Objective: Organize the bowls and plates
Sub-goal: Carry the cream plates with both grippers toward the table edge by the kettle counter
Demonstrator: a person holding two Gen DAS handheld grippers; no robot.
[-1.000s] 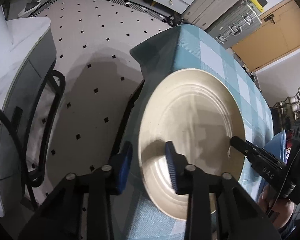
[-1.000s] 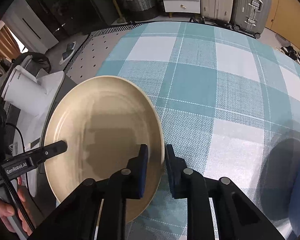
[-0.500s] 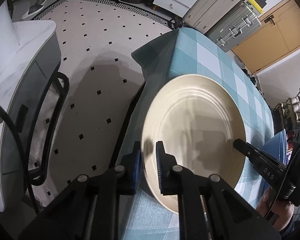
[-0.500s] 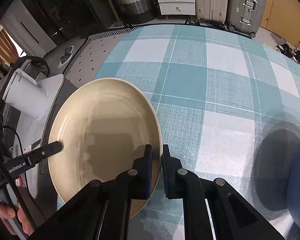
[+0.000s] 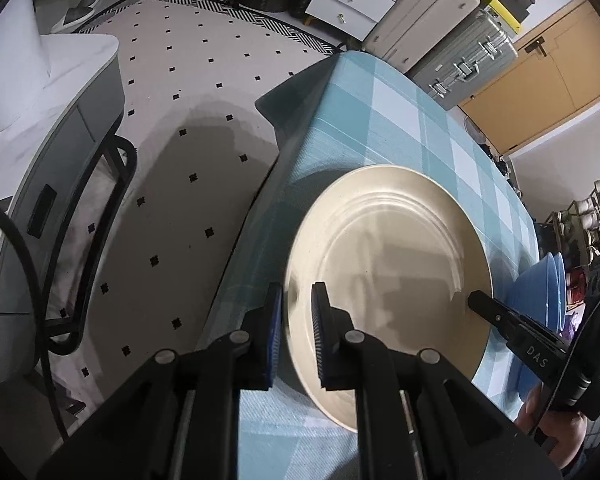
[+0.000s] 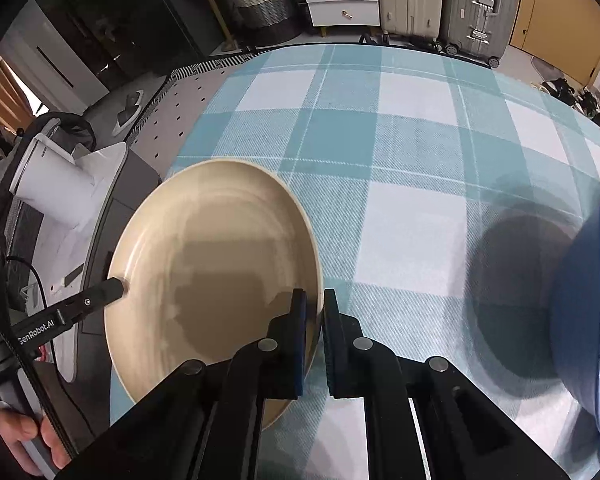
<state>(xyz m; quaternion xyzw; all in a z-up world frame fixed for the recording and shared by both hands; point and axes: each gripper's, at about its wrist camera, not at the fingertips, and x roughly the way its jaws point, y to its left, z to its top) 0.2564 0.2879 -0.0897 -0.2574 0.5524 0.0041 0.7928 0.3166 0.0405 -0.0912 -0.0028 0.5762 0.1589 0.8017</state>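
Both grippers are clamped on the cream plate (image 5: 388, 280) near the table's (image 6: 400, 128) left edge, the left gripper (image 5: 296, 316) pinching its left rim and the right gripper (image 6: 314, 320) its right rim, with blue bowls (image 6: 588, 300) off to the right.

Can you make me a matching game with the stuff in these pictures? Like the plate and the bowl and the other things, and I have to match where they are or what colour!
Things:
1. plate
2. bowl
3. tablecloth
4. suitcases

Descriptions:
A. blue, at the right edge of the right wrist view
B. teal and white checks
C. cream, its rim between the fingers of both the left gripper and the right gripper
D. standing on the floor past the far end of the table

Pairs: 1-C, 2-A, 3-B, 4-D
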